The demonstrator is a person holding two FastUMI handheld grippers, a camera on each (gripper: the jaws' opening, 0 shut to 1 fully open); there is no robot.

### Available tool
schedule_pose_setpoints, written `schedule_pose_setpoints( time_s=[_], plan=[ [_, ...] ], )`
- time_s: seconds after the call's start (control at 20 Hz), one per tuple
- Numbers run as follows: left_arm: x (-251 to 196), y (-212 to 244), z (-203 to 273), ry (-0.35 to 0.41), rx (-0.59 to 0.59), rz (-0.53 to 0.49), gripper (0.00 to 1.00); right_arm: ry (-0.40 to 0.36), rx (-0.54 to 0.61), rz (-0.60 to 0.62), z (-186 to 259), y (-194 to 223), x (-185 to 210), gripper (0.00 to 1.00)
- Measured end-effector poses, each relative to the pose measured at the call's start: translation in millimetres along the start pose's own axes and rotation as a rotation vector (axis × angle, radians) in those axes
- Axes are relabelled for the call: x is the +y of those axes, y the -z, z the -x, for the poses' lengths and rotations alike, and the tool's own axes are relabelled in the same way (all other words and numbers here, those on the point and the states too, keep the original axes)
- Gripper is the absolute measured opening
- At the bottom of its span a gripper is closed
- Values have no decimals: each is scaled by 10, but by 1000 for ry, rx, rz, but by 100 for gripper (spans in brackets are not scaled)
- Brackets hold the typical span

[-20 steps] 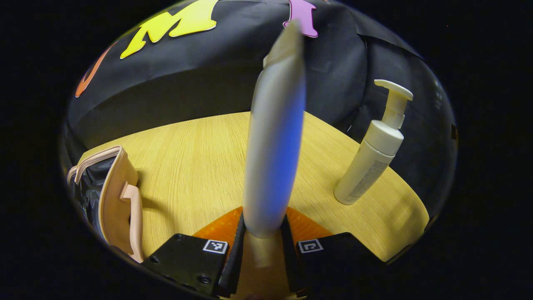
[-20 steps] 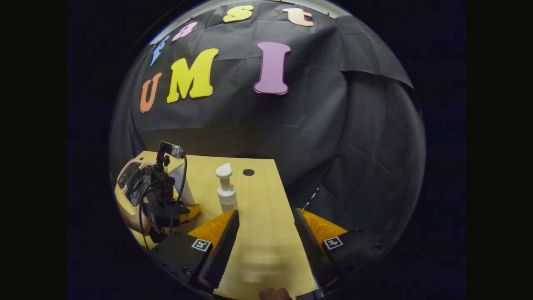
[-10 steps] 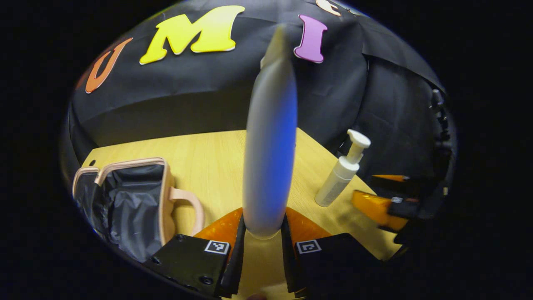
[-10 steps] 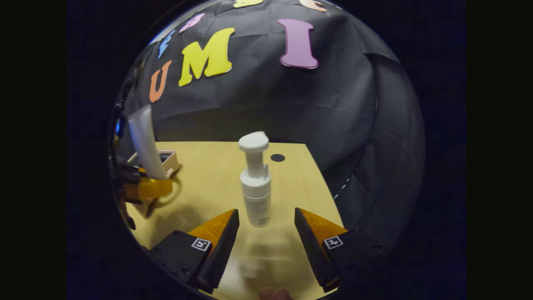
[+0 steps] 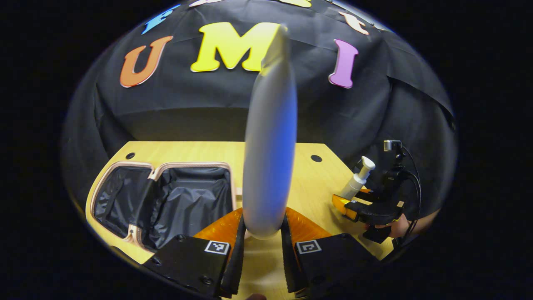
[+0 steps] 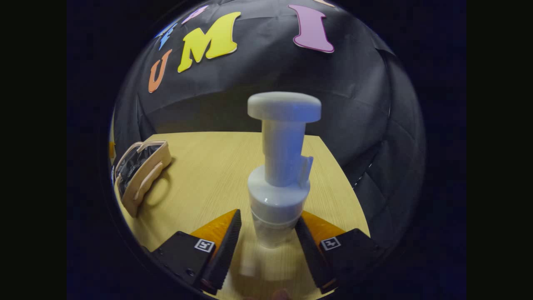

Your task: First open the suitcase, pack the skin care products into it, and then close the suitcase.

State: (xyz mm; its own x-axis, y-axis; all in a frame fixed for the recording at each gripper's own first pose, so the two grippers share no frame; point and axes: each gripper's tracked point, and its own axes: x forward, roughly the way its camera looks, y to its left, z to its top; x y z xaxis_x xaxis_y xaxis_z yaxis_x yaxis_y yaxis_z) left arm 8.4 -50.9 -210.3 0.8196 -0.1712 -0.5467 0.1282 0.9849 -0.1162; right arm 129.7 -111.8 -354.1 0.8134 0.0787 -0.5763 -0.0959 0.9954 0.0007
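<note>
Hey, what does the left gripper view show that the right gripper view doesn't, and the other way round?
Left gripper view's extras: the white tube clamped upright in the left tool, the suitcase seen from above with its dark lining, and the right tool farther off with a hand behind it. Right gripper view's extras: the pump bottle up close, standing between the right tool's open fingers, and the suitcase's handle. Shared: the open suitcase on the wooden table, and the pump bottle.

Black gripper blocks (image 5: 262, 254) with screws and square coded tags; farther gripper (image 5: 349, 203) trailing black cables.
</note>
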Motion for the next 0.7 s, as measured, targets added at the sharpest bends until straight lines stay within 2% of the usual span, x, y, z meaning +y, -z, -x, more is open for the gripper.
schedule_pose_setpoints(
  time_s=[0.05,0.15,0.35,0.45,0.55,0.7],
  plan=[
    [99,-13,62,-18,-1,7,44,10,0,-3,-28,-4,-13,66],
    [322,-23,169,-54,0,16,44,27,5,-19,-81,4,-61,59],
    [663,42,331,-89,21,61,44,59,14,-51,-73,-17,-92,51],
    [869,40,347,-102,24,79,44,39,16,-75,83,-79,-24,47],
    [1054,58,326,-90,39,97,44,14,9,-78,307,-186,62,47],
    [1206,64,269,-5,81,128,44,-40,9,-107,684,-379,260,47]
  ],
)
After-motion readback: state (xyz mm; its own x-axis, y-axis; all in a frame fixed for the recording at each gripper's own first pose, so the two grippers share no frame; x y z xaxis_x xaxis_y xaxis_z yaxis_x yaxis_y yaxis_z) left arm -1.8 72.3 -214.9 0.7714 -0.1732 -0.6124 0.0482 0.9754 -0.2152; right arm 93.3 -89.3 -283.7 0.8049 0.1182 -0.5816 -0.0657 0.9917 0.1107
